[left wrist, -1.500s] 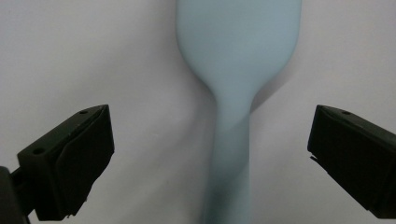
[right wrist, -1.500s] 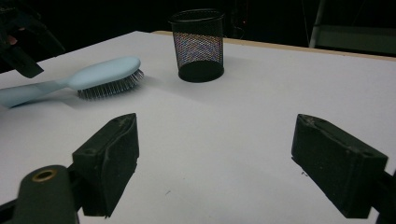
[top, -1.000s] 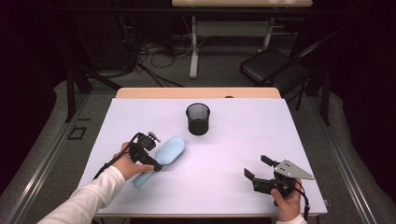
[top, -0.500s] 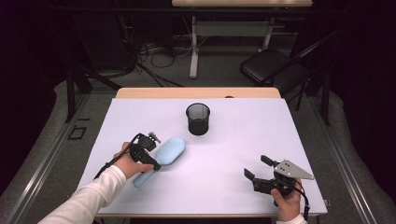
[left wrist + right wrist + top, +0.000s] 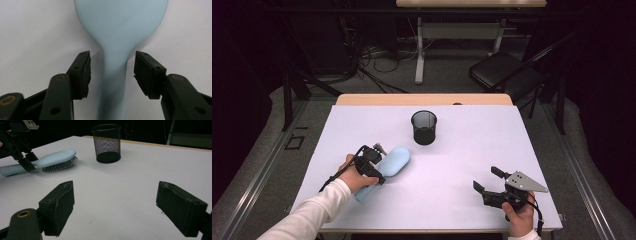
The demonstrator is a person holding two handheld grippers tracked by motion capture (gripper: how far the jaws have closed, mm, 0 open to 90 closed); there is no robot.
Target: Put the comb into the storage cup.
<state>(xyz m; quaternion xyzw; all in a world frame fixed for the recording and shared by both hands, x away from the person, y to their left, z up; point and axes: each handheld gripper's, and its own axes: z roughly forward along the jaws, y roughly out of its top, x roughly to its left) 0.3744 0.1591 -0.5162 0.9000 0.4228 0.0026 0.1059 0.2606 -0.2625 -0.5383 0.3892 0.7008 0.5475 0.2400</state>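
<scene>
A light blue hairbrush [image 5: 395, 159] lies bristles down on the white table [image 5: 472, 145], left of centre, head toward the far right. My left gripper [image 5: 381, 165] is open over the brush's neck. In the left gripper view its jaws stand on either side of the handle [image 5: 113, 75] with a gap on both sides. The brush head [image 5: 120, 22] lies just beyond. My right gripper [image 5: 487, 179] is open near the front right edge, with nothing between its jaws. From the right gripper view, the brush [image 5: 57, 156] and the left gripper [image 5: 25, 160] appear at far left.
A black mesh cup [image 5: 424, 127] stands upright at the middle back of the table, also seen as the cup [image 5: 107, 142] in the right gripper view. A wooden strip [image 5: 422, 99] runs along the far edge. A black chair [image 5: 504, 72] and desk legs stand beyond the table.
</scene>
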